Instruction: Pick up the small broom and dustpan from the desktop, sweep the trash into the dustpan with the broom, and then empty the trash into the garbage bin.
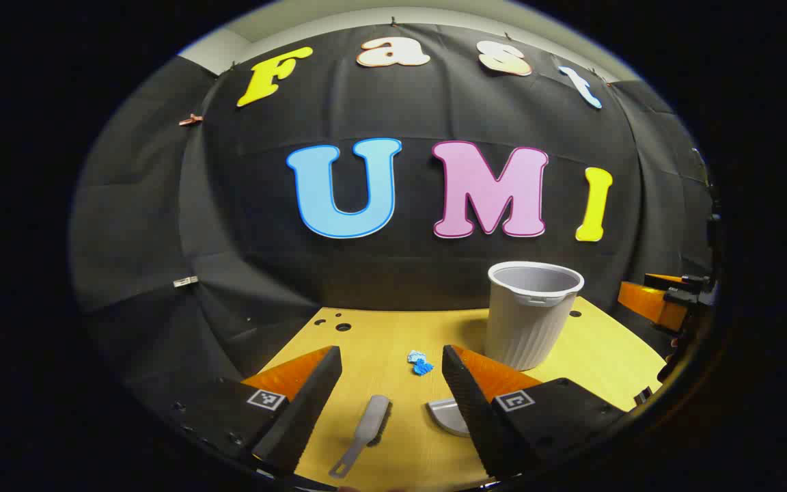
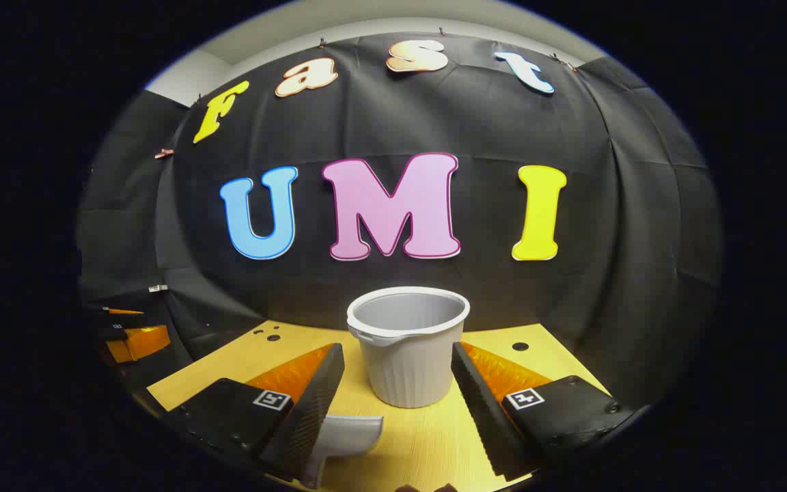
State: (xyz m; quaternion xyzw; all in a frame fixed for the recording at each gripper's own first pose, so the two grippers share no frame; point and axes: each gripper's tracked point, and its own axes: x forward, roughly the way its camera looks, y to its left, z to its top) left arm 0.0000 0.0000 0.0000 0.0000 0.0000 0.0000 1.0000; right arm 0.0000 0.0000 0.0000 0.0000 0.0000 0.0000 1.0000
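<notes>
Both hand-held grippers, left (image 1: 391,383) & right (image 2: 397,389), are held spread w/ nothing pinched; broom (image 1: 364,433) lies flat on table (image 1: 393,335) nr trash (image 1: 420,363), dustpan (image 2: 346,434) beside bin (image 2: 408,345), so thin handle could be missed or bin knocked.

The desktop (image 1: 393,335) looks like pale wood with a fine grain and a matt finish. The bin (image 2: 408,352) is plastic, ribbed down its wall, smooth at the rim, faintly satin. The broom (image 1: 365,432) and dustpan (image 2: 347,437) look like smooth matt plastic. The trash (image 1: 420,363) is crumpled paper. The far wall (image 2: 639,225) is matt creased cloth.
</notes>
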